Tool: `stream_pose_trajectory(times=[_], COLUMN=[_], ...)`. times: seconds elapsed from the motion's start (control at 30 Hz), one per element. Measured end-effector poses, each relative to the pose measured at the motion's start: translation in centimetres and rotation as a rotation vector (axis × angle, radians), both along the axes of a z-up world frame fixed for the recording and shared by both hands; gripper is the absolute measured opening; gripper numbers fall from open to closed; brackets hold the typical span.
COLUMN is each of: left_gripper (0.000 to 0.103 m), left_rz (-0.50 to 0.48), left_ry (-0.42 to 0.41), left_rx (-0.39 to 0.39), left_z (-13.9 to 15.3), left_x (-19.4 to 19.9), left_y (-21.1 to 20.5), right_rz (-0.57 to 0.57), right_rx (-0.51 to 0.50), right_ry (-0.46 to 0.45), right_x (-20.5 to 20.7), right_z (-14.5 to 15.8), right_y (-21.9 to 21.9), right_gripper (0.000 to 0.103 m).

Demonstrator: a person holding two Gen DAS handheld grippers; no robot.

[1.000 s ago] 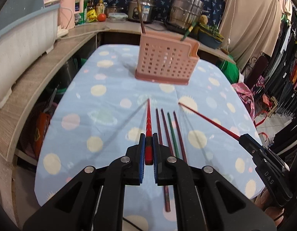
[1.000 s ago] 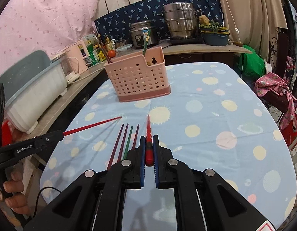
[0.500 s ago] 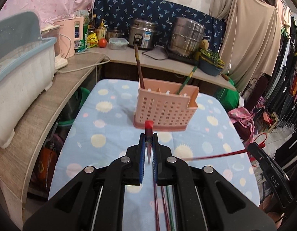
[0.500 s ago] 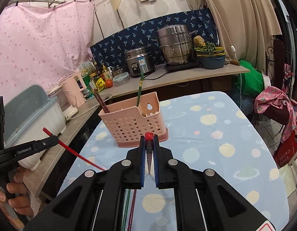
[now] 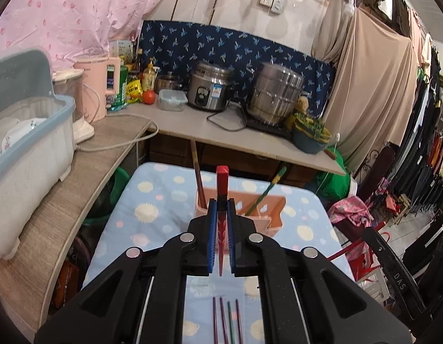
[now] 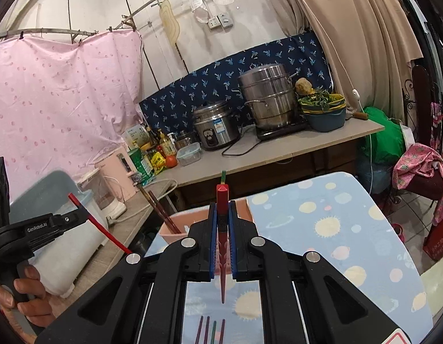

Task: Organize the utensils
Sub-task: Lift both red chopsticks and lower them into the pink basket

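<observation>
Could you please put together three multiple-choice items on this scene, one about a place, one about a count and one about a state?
1. Where do the loose chopsticks lie?
A. on the patterned tablecloth, nearer the camera than the pink holder
B. inside the rice cooker
C. on the wooden counter

2. How many loose chopsticks lie side by side there?
A. two
B. four
C. seven

3. What is the state of the left gripper?
A. wide open, holding nothing
B. shut on a spoon
C. shut on a red chopstick

Answers:
1 A: both wrist views show them on the cloth beneath the grippers.
2 B: four thin sticks show, one of them green.
3 C: the red stick runs between the closed blue pads; the right gripper holds its own red chopstick likewise.
</observation>
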State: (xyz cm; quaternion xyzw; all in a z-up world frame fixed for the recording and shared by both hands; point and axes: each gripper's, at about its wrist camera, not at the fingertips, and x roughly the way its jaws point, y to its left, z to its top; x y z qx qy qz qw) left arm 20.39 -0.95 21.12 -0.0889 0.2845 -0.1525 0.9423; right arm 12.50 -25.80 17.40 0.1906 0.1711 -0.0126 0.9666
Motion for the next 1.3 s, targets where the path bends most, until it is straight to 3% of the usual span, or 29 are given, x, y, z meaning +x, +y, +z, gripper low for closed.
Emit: stream_pose_trajectory(times=[0.3, 0.4, 0.53, 0.93, 1.2, 1.3], left_gripper=[0.007, 0.007, 0.007, 0.007, 0.007, 0.011], left_rz=[0.048, 0.074, 0.096, 0.117, 0.119, 0.123], left_ry=[-0.134, -0.199, -0.223, -0.120, -0.055, -0.031], left_rx=[-0.052, -0.067, -0.079, -0.056, -0.043, -0.046], left_z=[4.4, 5.3, 5.3, 0.3, -1.9, -2.5], left_x=[2.4, 3.1, 4.9, 9.0, 10.7, 10.9], left_y=[-0.1, 0.1, -0.1, -0.4, -0.6, -0.6], right_rz=[-0.023, -0.030, -0.029, -0.010, -0.014, -0.026], right_rx=[0.055, 0.066, 0.072, 0.052, 0.045, 0.039], right_ry=[-0.139, -0.164, -0.166, -0.007, 0.043, 0.038], right_x=[3.7, 5.2, 7.2, 12.4, 13.3, 13.1], right_z=[4.6, 5.3, 5.1, -0.2, -2.1, -2.1], right_y=[-1.2, -1.3, -1.3, -0.5, -0.5, -0.5], right_gripper=[0.008, 0.008, 0.008, 0.008, 0.009, 0.015])
